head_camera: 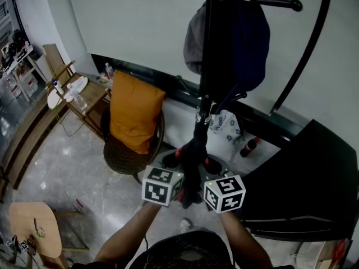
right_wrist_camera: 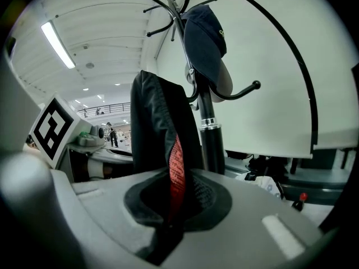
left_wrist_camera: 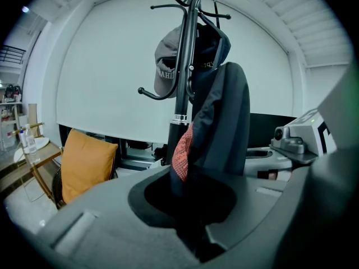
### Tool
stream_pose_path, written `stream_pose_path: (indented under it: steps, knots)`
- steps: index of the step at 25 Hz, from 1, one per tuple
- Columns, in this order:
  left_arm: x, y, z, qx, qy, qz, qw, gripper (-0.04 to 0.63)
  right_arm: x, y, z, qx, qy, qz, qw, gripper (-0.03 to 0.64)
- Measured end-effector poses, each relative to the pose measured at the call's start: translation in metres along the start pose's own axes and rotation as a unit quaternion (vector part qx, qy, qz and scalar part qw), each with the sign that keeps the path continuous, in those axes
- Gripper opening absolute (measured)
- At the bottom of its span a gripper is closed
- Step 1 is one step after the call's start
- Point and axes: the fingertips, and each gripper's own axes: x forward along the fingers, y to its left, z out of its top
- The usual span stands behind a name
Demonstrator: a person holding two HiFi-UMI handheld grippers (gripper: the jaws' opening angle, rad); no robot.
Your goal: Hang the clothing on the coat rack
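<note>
A black coat rack (head_camera: 207, 49) stands straight ahead, with a grey cap (head_camera: 193, 38) on one hook. A dark navy jacket (head_camera: 247, 43) with a red mesh lining hangs from the top of the rack and drapes down along the pole. Its lower end (head_camera: 190, 161) is bunched between both grippers. My left gripper (head_camera: 178, 182) is shut on the dark fabric (left_wrist_camera: 224, 122), which runs into the jaws (left_wrist_camera: 190, 228). My right gripper (head_camera: 206, 188) is shut on the same jacket (right_wrist_camera: 162, 128), the red lining pinched between its jaws (right_wrist_camera: 165, 228). The cap (right_wrist_camera: 205, 43) hangs above.
A wicker chair with an orange cushion (head_camera: 134, 114) stands left of the rack. A wooden side table (head_camera: 78, 94) with bottles lies further left. A round wooden stool (head_camera: 33, 226) is at the near left. A black tabletop (head_camera: 303, 178) and a curved black bar (head_camera: 305, 55) are on the right.
</note>
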Motion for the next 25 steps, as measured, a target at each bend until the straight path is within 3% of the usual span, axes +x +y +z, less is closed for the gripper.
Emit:
stream_pose_path:
  steps: [25]
  knots:
    - [-0.034,-0.026,-0.012,0.002,-0.003,-0.012,0.9999,0.069,-0.034,0.021,-0.004,0.004,-0.016,-0.015,1.000,0.075]
